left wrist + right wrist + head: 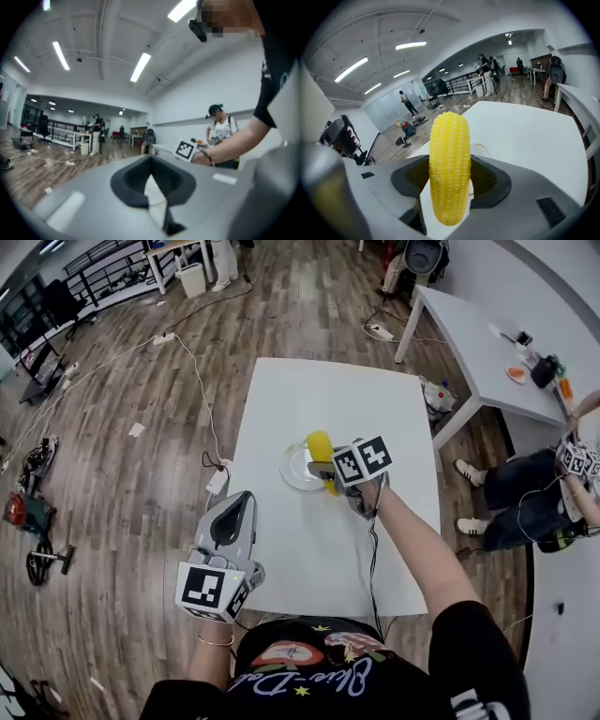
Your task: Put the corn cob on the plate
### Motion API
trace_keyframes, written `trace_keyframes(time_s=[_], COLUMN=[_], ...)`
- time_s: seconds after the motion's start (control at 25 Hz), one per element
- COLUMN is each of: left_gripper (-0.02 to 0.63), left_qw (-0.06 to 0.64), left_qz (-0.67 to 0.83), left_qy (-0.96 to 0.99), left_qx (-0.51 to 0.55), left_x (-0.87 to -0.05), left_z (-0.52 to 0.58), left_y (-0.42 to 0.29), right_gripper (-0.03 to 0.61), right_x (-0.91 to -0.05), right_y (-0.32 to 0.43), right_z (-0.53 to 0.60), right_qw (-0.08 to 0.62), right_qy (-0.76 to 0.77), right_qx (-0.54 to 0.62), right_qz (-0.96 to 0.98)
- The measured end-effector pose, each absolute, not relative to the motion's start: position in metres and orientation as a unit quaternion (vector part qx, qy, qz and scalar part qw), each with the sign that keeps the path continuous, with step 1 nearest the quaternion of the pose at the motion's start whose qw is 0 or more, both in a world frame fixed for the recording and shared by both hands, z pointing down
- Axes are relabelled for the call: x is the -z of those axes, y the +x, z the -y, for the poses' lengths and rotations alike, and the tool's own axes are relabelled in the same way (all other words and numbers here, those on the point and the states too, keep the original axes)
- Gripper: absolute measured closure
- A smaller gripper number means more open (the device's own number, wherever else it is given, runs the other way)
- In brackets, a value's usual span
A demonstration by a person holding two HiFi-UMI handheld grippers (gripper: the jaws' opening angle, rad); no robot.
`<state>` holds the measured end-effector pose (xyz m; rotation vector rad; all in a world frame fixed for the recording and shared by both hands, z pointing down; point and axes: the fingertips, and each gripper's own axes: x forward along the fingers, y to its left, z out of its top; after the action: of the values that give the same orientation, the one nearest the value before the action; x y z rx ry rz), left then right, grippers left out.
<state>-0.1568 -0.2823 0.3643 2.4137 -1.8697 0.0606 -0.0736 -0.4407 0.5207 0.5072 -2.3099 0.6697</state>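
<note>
Centre frame: R gripper (328, 476) jaws clamp yellow plastic corn cob (321, 448) mid-length, long axis crosswise to jaws, over clear glass plate (292, 472); L gripper (242, 501), jaws together w/ nothing held, lower left.

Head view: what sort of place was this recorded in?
Probably an open lab or workshop hall rather than a home: plain white tables, cables and a power strip trailing over the wood-plank floor, and a second person nearby holding another marker-cube gripper.
</note>
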Motion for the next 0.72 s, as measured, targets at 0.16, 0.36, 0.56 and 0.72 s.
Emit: trace_keyframes(time_s=[0.16,0.36,0.56,0.72], left_gripper=[0.621,0.621,0.621,0.621], left_qw=[0.061,0.091,0.112,0.126], left_qz=[0.619,0.635,0.643,0.649], left_qy=[0.783,0.767,0.757,0.750], left_qx=[-0.019,-0.011,-0.018,-0.024], left_x=[-0.376,-0.395,-0.411,-0.419], left_z=[0.288,0.290,0.287,0.281], left_y=[-0.170,-0.193,-0.210,-0.219], right_gripper=[0.318,0.318,0.318,0.318], right_x=[-0.545,-0.563,-0.585,-0.602], right_y=[-0.085,-0.098,-0.109,-0.114], right_z=[0.459,0.465,0.470,0.470], right_qw=[0.378,0.442,0.511,0.539], right_qy=[0.184,0.146,0.125,0.119], right_qx=[-0.262,-0.263,-0.243,-0.248], right_qz=[0.869,0.845,0.815,0.796])
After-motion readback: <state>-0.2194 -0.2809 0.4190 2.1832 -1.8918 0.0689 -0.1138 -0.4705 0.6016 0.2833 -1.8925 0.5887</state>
